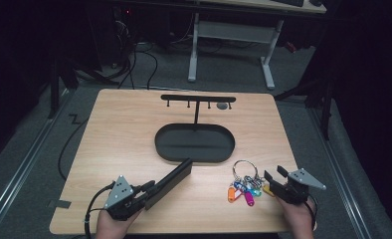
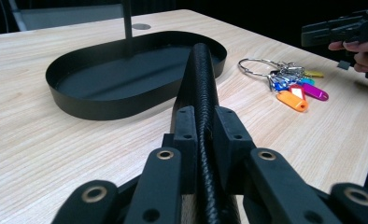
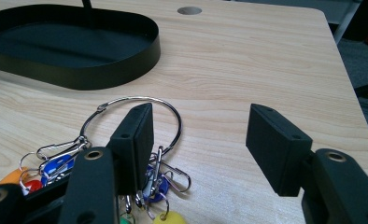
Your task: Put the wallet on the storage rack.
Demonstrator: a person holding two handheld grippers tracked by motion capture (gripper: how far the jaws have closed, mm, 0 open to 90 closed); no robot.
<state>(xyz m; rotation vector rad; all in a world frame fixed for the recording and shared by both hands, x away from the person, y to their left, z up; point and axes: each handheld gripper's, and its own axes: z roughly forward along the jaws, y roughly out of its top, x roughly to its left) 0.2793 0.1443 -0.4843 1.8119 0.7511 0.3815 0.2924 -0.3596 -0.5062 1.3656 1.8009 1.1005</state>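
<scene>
Slim, stiff black wallet point(image 1: 170, 182) clenched edgewise in left gripper point(image 1: 147, 191), best held near its end; right gripper point(image 1: 275, 175) released at three o'clock of key ring point(image 1: 245, 182).

Pale wood-grain table point(image 1: 114, 134), smooth, matt. Matt black metal tray point(image 2: 79, 105). Black wallet point(image 2: 201, 84), textured leather look, stitched edge. Shiny metal key ring point(image 3: 170, 109); glossy coloured plastic tags point(image 2: 299, 93).

In your right gripper view, the black left pad covers part of the silver key ring with coloured plastic tags point(image 3: 140, 140), and the bottom edge cuts the tags. The black oval metal tray point(image 3: 79, 56) is cut at the left edge.
</scene>
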